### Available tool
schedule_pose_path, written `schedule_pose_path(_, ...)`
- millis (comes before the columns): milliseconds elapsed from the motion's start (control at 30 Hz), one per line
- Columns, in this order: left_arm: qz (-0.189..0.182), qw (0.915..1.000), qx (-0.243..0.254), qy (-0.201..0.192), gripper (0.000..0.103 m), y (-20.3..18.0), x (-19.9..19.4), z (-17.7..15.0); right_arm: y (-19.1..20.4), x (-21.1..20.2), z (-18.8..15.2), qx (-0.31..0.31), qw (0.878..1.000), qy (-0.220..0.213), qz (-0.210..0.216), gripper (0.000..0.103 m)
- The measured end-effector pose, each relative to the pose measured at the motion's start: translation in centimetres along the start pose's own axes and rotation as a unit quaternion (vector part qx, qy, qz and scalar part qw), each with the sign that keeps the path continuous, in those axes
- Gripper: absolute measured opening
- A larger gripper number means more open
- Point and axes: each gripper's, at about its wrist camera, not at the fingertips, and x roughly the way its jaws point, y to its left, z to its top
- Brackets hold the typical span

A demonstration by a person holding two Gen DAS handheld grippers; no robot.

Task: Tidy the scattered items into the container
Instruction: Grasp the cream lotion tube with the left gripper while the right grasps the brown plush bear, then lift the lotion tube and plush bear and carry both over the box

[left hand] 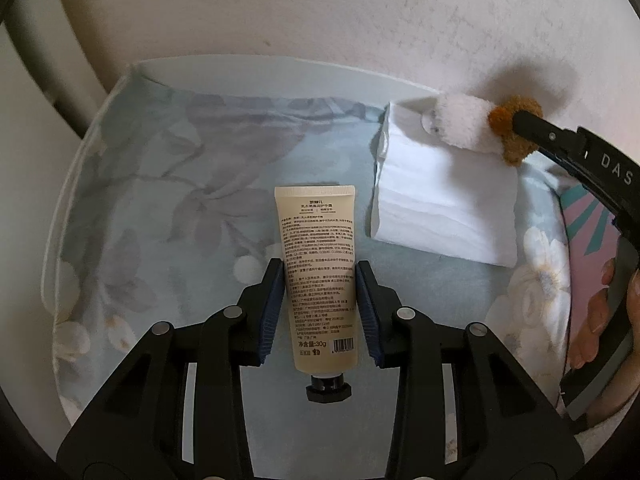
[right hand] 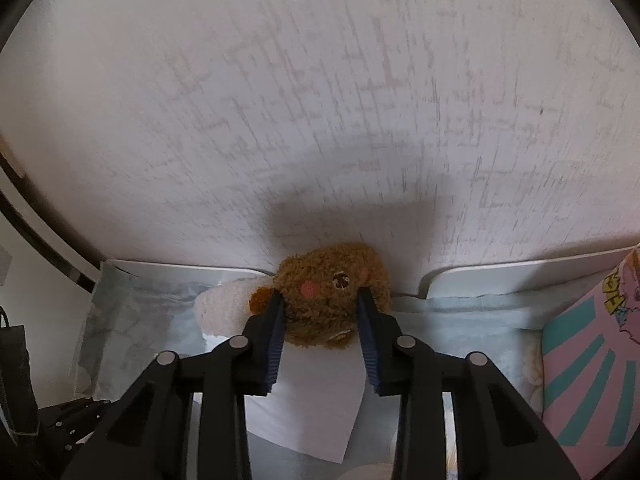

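On my left claw point(left hand: 319, 280), the cream-coloured tube point(left hand: 318, 276) lies straight down the middle between the two blue pads point(left hand: 272, 312), crimped end pointing away from me and black cap point(left hand: 329, 390) back toward the claw's body. The pads sit right at the tube's sides, closed in to about its width; I read that as a grip, though I can't see how firmly they press. Beneath the tube is a floral bedsheet point(left hand: 168, 200). Ahead and to the right of this claw lies a white folded cloth point(left hand: 444, 204), well apart from the tube.

My right claw point(right hand: 320, 300) has a brown plush toy point(right hand: 330, 292) between its fingertips, the pads pressed into the fur on both sides, so it is clamped on the toy's head. The toy's face, with a pink cheek and a dark nose, looks back at me. From the left wrist view, the toy's white fluffy body point(left hand: 464, 126) hangs out past the right claw's tips, over the far corner of the cloth by the wall point(left hand: 320, 8).

Whether the toy rests on the cloth or hangs just above it I cannot tell. No container is clearly recognisable from either camera. A pink and teal patterned item point(right hand: 592, 364) is cut off at the right edge, and the small print on the tube is unreadable.
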Motion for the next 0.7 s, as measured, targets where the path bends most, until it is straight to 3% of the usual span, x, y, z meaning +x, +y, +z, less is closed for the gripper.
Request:
schedule_pose_path(367,-0.012,0.9987,0.016,-0.047,0.033,-0.5,-6.6,2.0,1.0,-8.1,0.2,-0.008,0.999,-0.048,0.018,0.031)
schedule_pose_path(700,-0.043,0.9899,0.102,-0.089,0.033,-8.6,-14.2,1.8,-1.6,-22.3,-0.6,-0.004,0.995,-0.100,0.017,0.031)
